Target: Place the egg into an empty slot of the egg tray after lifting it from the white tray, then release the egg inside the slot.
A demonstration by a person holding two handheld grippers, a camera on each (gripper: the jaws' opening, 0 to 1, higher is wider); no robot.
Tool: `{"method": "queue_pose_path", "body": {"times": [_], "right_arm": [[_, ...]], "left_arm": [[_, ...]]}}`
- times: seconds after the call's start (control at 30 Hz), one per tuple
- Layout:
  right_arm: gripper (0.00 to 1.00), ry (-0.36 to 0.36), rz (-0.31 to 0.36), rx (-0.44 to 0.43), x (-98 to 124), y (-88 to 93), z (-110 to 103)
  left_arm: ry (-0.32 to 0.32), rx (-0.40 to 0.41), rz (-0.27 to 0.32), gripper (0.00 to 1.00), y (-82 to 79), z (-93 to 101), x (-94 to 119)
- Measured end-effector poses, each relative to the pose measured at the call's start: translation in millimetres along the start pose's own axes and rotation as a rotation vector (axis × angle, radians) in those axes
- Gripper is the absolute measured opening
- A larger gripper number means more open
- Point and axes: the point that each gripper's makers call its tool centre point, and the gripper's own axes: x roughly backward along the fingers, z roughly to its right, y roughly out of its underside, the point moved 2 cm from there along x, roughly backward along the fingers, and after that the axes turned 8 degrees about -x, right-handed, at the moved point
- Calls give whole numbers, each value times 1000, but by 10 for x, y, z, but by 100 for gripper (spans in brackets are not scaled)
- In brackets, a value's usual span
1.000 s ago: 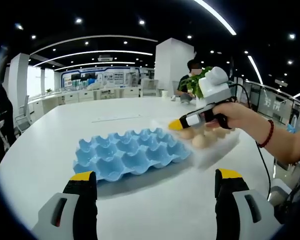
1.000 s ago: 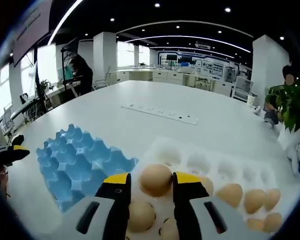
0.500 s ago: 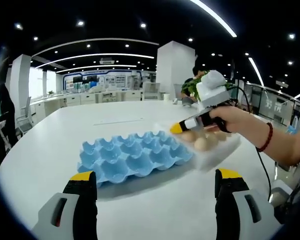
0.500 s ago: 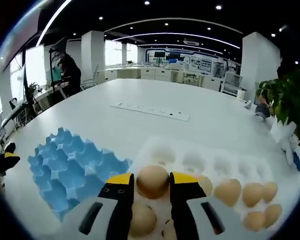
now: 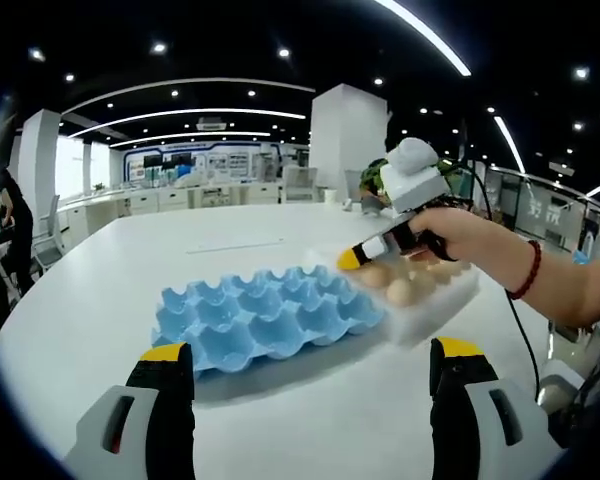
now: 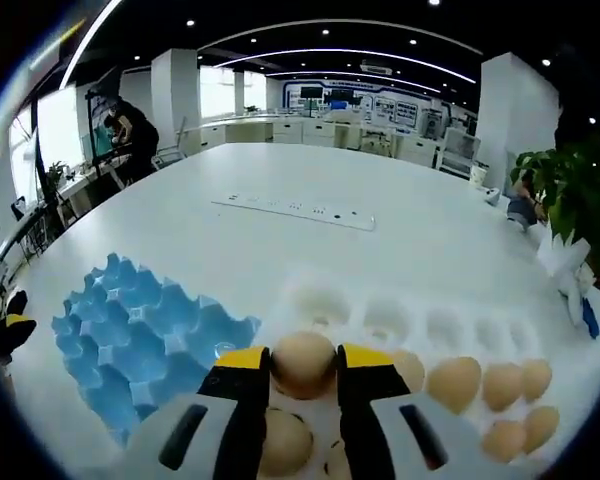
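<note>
— Where is the egg (image 6: 303, 364) at this point?

— Pinched between the yellow-tipped jaws of the right gripper (image 6: 302, 366), above the near edge of the white tray (image 6: 450, 330), just beside the blue egg tray (image 6: 130, 330). It seems lifted clear of its pocket, though I can't be sure it is fully free.

— Why hold it that way?

— The jaws close narrowly on the egg's sides, probably so it can be carried across without rolling. The other eggs (image 6: 460, 382) sit in the white tray's near-right pockets.

— And the egg tray?

— Its slots look empty, and it lies touching the white tray's edge on the round white table (image 5: 100, 260), so the carry is short.

— The other tool?

— The left gripper (image 5: 310, 360) hangs with jaws wide apart over the table's near edge, holding nothing. From there the right gripper (image 5: 365, 250) shows over the white tray (image 5: 430, 305).
</note>
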Motion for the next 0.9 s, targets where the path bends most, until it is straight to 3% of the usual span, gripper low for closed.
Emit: {"method": "queue_pose_path", "body": {"times": [0.43, 0.9], "right_arm": [[27, -29, 31, -48, 19, -54, 17], [27, -43, 64, -35, 67, -122, 5]], "left_arm": [[-9, -8, -11, 100, 19, -29, 0], [-10, -12, -11, 100, 34, -21, 3]]}}
